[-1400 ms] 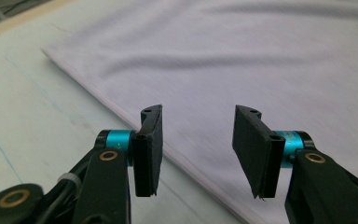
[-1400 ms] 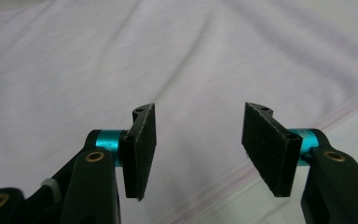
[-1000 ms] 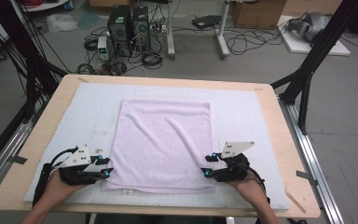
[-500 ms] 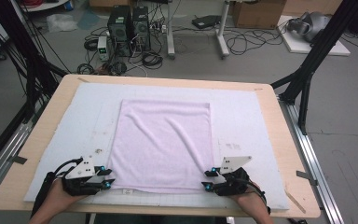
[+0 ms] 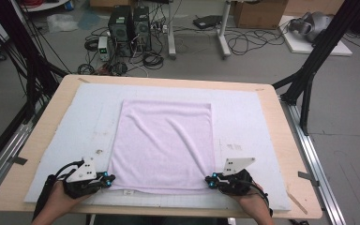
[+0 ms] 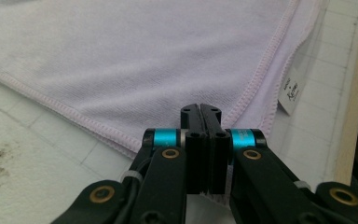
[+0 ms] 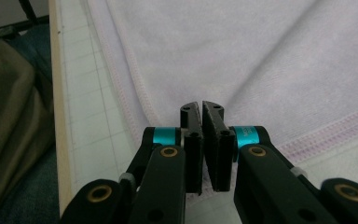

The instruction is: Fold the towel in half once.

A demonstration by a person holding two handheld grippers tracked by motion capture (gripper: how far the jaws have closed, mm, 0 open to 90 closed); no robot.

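A pale lilac, square terry towel (image 5: 165, 145) lies spread flat on a white gridded mat (image 5: 253, 122) that covers the light wooden table (image 5: 290, 154); its near edge runs close to the person's side of the mat, with a small white label (image 6: 289, 91) at the near left corner. The left hand-held gripper (image 5: 107, 178) sits at the towel's near left corner; its jaws have just been closing and now pinch the hemmed corner of the cloth between them. The right hand-held gripper (image 5: 211, 181) sits at the near right corner; its jaws have likewise just been closing and clamp the towel's hem (image 7: 135, 88), the fabric puckering into soft folds ahead of them; both hands rest low at the table's near edge.
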